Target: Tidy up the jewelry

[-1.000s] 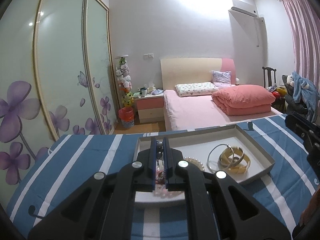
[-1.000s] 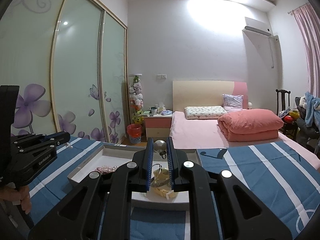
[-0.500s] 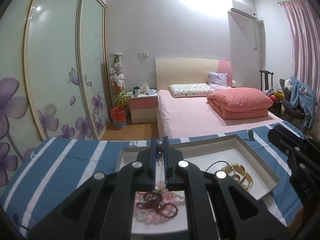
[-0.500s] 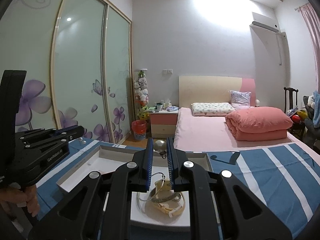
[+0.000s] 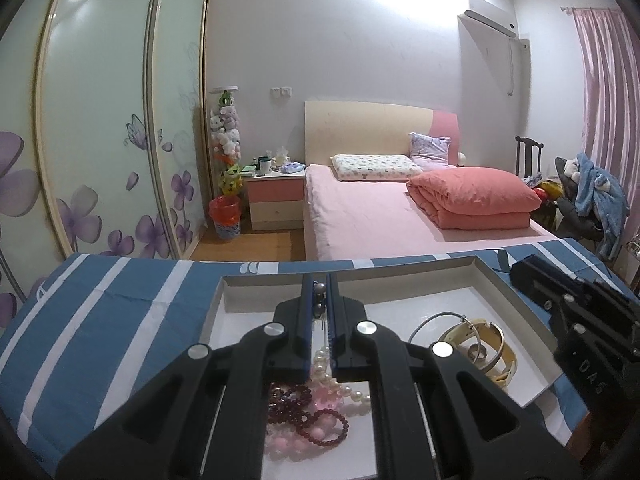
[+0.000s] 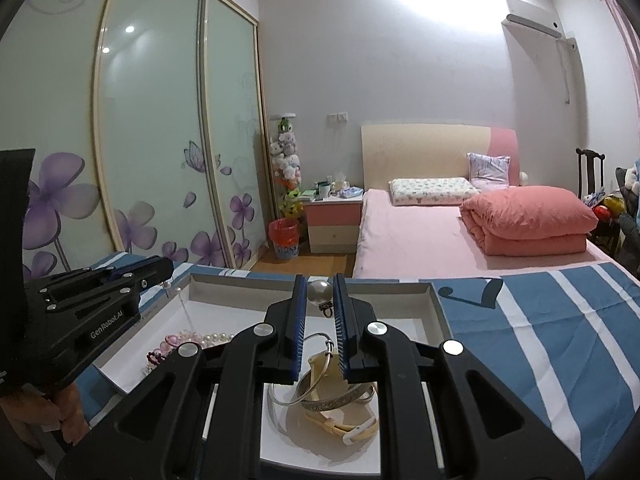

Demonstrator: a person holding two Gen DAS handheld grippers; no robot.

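A shallow grey tray (image 5: 496,284) (image 6: 436,308) lies on a blue-and-white striped cloth. My left gripper (image 5: 319,300) is shut on a dark bead piece (image 5: 319,307) and holds it above the tray's left part. Below it lie a pearl strand (image 5: 334,380), pink beads (image 5: 316,434) and dark red bead bracelets (image 5: 294,400). My right gripper (image 6: 320,300) is shut on a ring with a big pearl (image 6: 319,292), above the tray's right part. Under it lie silver bangles (image 6: 332,394) and a cream bangle (image 6: 348,426); they show in the left wrist view (image 5: 476,344) too.
The striped cloth (image 6: 560,340) spreads wide to the right of the tray and to its left (image 5: 100,320). Behind it stand a pink bed (image 5: 400,216), a nightstand (image 5: 276,200) and sliding wardrobe doors (image 5: 100,120). Each gripper shows in the other's view.
Both grippers have risen and drawn back over the tray, still holding their pieces. More of the bead pile and the bangles shows beneath them.
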